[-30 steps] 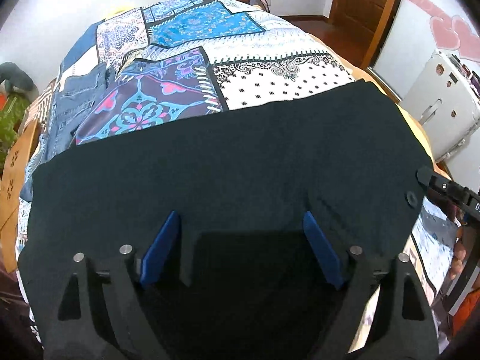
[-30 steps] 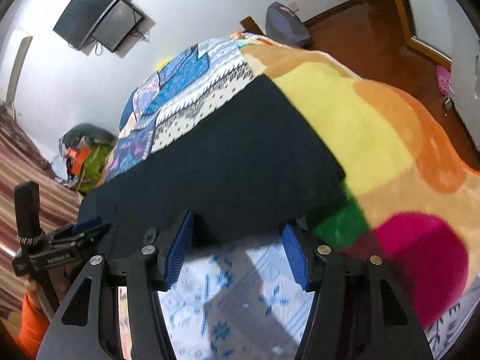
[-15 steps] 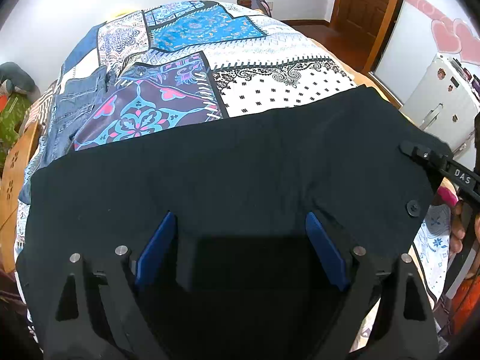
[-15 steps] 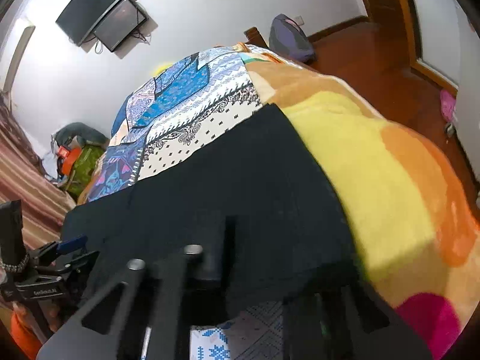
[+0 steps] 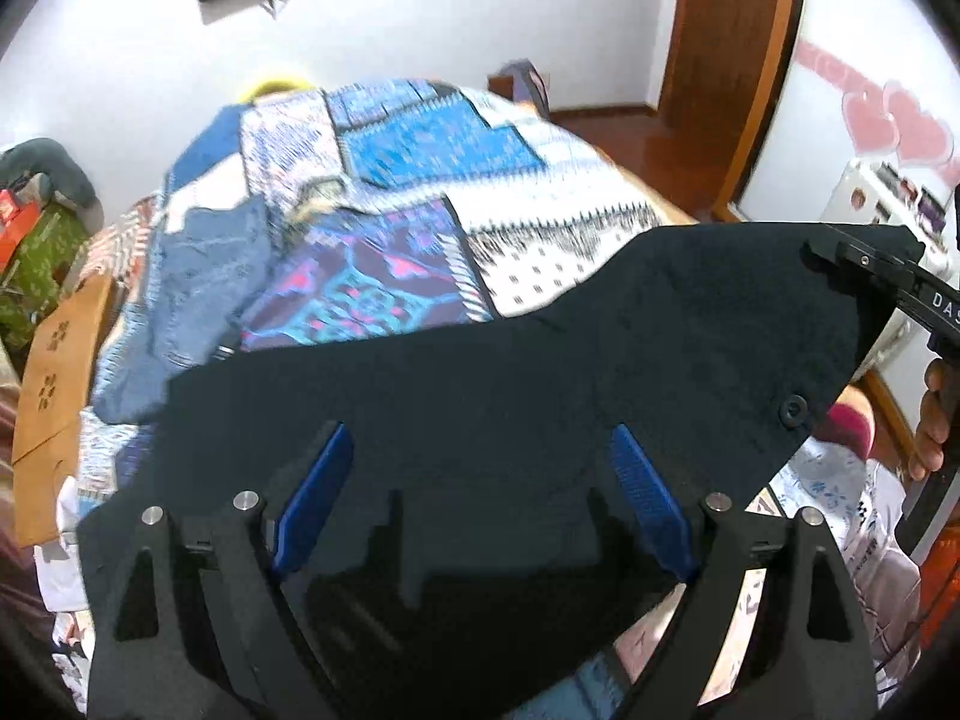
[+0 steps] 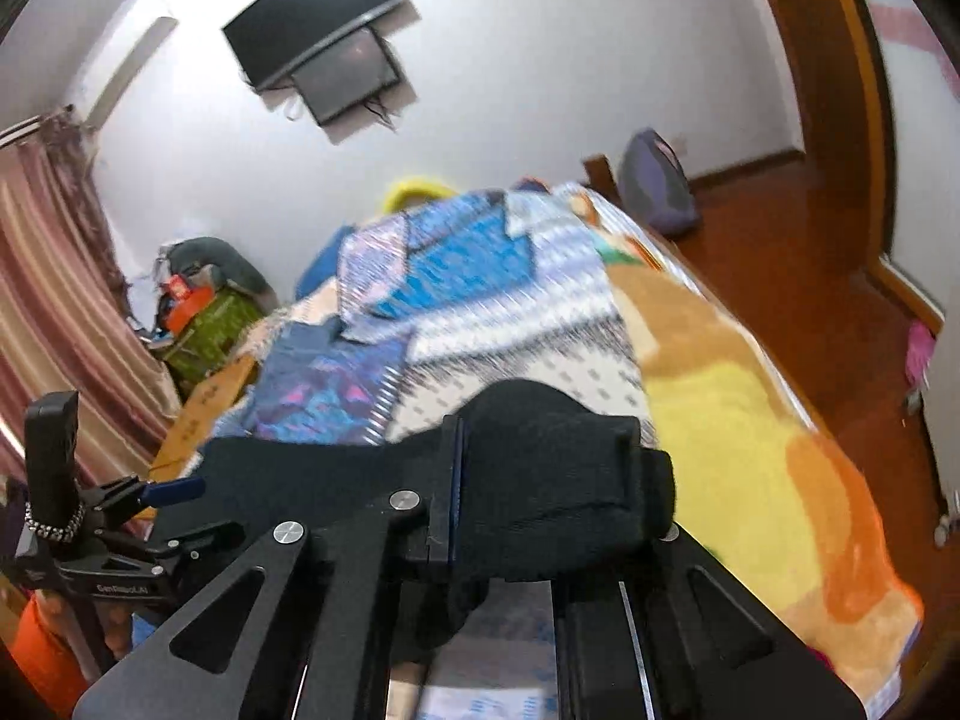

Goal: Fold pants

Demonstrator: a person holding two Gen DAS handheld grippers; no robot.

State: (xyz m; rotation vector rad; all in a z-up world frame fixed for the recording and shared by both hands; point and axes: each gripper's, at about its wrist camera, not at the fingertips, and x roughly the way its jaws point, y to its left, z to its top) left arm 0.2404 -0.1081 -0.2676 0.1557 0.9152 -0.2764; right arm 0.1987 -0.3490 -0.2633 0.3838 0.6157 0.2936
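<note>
The black pants [image 5: 540, 372] lie across the near part of a patchwork bedspread [image 5: 420, 180]. My left gripper [image 5: 474, 498] is open, its blue pads [image 5: 312, 498] spread over the near edge of the pants. My right gripper [image 6: 534, 480] is shut on the right end of the black pants [image 6: 552, 480], which bunches between the fingers and is lifted off the bed. In the left wrist view the right gripper [image 5: 864, 270] holds that raised corner at the right, near a black button [image 5: 795, 408].
Blue jeans [image 5: 204, 276] lie on the bed's left side. A cardboard box [image 5: 54, 372] stands left of the bed. A yellow and orange blanket [image 6: 750, 432] covers the bed's right side. A white cabinet [image 5: 882, 192], a wooden door [image 5: 738, 30] and a wall TV [image 6: 324, 48] surround it.
My right gripper has shut on the right end of the pants and lifted it up and leftward. Both views have tilted upward. The left gripper stays open over the near edge.
</note>
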